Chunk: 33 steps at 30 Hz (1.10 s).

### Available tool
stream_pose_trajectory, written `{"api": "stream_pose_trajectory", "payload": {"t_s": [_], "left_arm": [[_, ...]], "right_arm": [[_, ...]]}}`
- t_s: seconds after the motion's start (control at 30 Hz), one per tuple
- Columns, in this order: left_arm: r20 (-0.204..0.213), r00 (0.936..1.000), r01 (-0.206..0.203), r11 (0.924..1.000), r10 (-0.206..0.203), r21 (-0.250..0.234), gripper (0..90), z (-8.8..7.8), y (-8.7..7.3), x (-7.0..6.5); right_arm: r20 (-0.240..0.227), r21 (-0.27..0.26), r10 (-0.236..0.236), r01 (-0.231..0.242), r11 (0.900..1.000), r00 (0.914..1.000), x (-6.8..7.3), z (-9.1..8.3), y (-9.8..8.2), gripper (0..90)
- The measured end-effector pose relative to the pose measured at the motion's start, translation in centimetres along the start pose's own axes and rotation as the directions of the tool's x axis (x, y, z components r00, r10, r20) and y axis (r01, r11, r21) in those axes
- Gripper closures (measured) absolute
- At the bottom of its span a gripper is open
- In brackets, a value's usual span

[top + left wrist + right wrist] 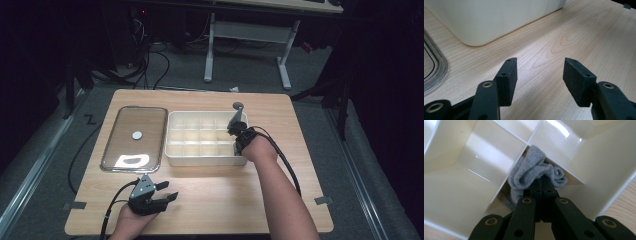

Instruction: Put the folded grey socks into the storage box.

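Observation:
A white box [200, 114] split into several compartments stands mid-table. My right gripper [235, 136] reaches down into its right end. In the right gripper view the jaws of that gripper [541, 181] are shut on a crumpled grey cloth [534, 170], which hangs over a divider between two compartments of the box [449, 190]. My left gripper [170, 190] rests near the table's front edge, left of centre. Its jaws [540, 72] stand open over bare wood with nothing between them, and the box wall [486, 20] lies just ahead.
A clear lid or tray [134, 137] lies flat to the left of the box, with a small white disc [137, 134] on it; its rim [434, 67] shows beside my left gripper. A small grey round thing [238, 105] sits behind the box.

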<state>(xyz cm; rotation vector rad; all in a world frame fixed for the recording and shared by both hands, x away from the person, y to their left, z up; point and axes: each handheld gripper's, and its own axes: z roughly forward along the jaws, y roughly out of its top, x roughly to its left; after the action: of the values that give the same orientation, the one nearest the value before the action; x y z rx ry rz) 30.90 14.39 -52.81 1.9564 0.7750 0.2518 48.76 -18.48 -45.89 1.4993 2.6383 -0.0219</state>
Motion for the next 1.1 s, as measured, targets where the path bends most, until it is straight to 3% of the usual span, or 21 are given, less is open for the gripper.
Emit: {"api": "stream_pose_trajectory", "payload": {"t_s": [0.13, 0.17, 0.2, 0.23, 0.3, 0.33, 0.4, 0.57, 0.7, 0.87, 0.9, 1.1], "left_arm": [[-0.002, 1.0, 0.001, 1.0, -0.001, 0.0, 45.7, 0.0, 0.0, 0.0], [-0.002, 1.0, 0.001, 1.0, -0.001, -0.001, 45.7, 0.0, 0.0, 0.0], [-0.001, 1.0, 0.002, 1.0, -0.002, -0.001, 45.7, 0.0, 0.0, -0.1], [0.0, 1.0, -0.005, 1.0, 0.005, 0.003, 45.7, 0.0, 0.0, -0.1], [0.0, 1.0, -0.009, 0.9999, 0.009, 0.006, 45.7, 0.0, 0.1, -0.2], [0.001, 1.0, -0.007, 1.0, 0.007, 0.005, 45.7, 0.1, 0.0, -0.2], [0.002, 1.0, -0.008, 0.9999, 0.008, 0.008, 45.7, 0.1, 0.0, -0.3], [-0.002, 1.0, -0.009, 0.9999, 0.009, 0.005, 45.6, 0.0, 0.0, -0.1], [-0.002, 1.0, -0.005, 1.0, 0.005, 0.006, 45.6, 0.0, 0.0, -0.1], [-0.009, 0.9999, -0.008, 1.0, 0.008, 0.003, 44.7, 0.1, 0.0, -0.1], [-0.011, 0.9999, -0.009, 1.0, 0.009, 0.003, 44.3, 0.1, 0.0, -0.1], [-0.02, 0.9996, -0.019, 0.9998, 0.019, 0.004, 43.8, 0.0, 0.0, -0.2]], "right_arm": [[-0.019, -0.033, -0.002, 0.002, 0.999, 0.9998, -0.5, -1.2, -0.6, 86.7], [-0.027, -0.06, 0.006, -0.007, 0.998, 0.9996, -0.6, -2.0, -0.9, 86.8], [-0.04, -0.133, 0.003, -0.009, 0.991, 0.9992, -0.7, -3.5, -1.1, 87.7], [-0.052, -0.169, -0.005, -0.004, 0.986, 0.9987, -0.5, -4.2, -1.0, 87.8], [-0.078, -0.205, -0.024, 0.007, 0.979, 0.9967, 0.0, -4.5, -0.8, 88.0], [-0.073, -0.191, -0.026, 0.011, 0.981, 0.997, 0.2, -4.2, -0.7, 88.3], [-0.016, -0.122, -0.022, 0.02, 0.992, 0.9996, 0.2, -2.4, -0.3, 90.0], [-0.058, -0.082, 0.037, -0.042, 0.996, 0.9976, -0.1, -0.2, 0.0, 90.0], [-0.058, -0.052, 0.037, -0.04, 0.998, 0.9976, 0.0, 0.5, 0.5, 90.0], [-0.068, -0.067, 0.046, -0.051, 0.996, 0.9966, -0.1, 0.4, 0.2, 90.0], [-0.064, -0.081, 0.031, -0.036, 0.996, 0.9975, -0.2, 0.3, 0.1, 90.0], [-0.086, -0.138, 0.037, -0.049, 0.989, 0.9956, -0.7, -1.4, -0.9, 82.8]]}}
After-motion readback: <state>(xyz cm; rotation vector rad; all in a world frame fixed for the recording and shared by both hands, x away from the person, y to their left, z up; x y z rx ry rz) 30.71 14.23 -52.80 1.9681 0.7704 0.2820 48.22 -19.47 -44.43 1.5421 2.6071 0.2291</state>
